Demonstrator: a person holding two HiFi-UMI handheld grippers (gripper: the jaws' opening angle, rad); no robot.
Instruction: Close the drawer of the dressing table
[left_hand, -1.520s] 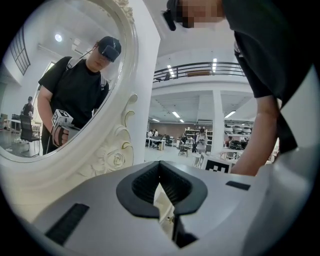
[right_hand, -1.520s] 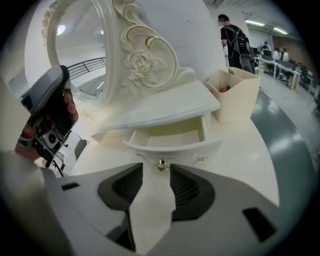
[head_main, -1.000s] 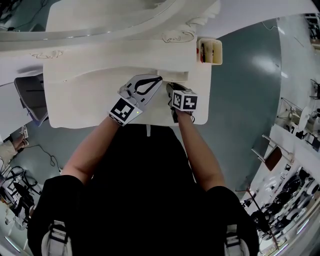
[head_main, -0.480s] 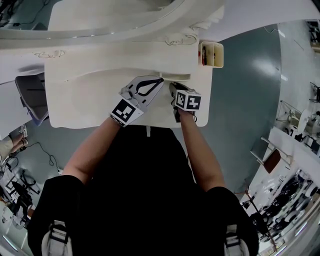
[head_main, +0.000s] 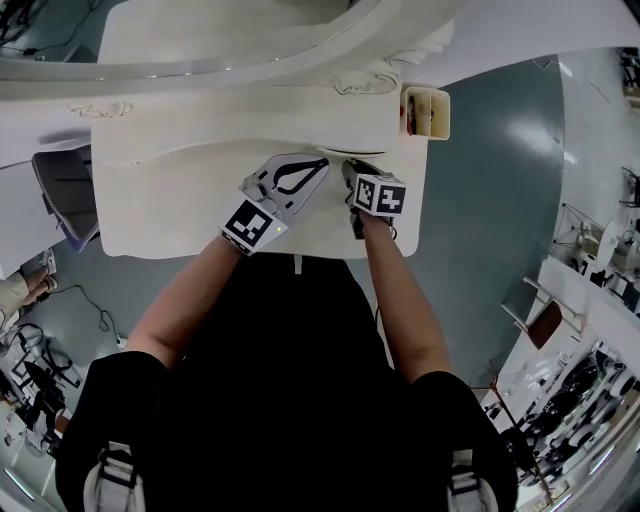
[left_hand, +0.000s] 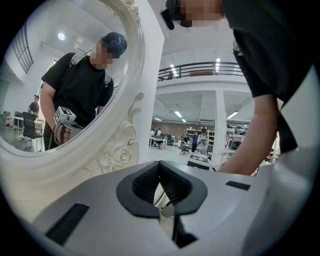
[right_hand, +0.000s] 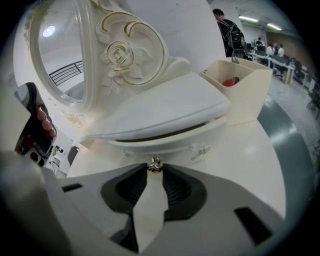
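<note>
The white dressing table (head_main: 170, 205) has a small drawer (right_hand: 165, 145) under its raised shelf, standing slightly out with a dark gap above its front. In the head view the drawer (head_main: 352, 153) lies just ahead of my right gripper (head_main: 351, 170). My right gripper (right_hand: 155, 168) points down at the drawer front, its tips pressed on the small gold drawer knob (right_hand: 155, 163). To its left my left gripper (head_main: 320, 159) hovers level over the tabletop. The left gripper (left_hand: 160, 165) is shut, tips touching, with nothing in it.
An oval mirror (right_hand: 60, 60) in a carved frame rises behind the shelf. A cream organiser box (head_main: 425, 110) with a red item stands at the table's back right corner; in the right gripper view the box (right_hand: 245, 95) is beside the shelf. People and desks fill the hall behind.
My right gripper has edged a little toward the back of the table with the knob between its tips. The left gripper has stayed put.
</note>
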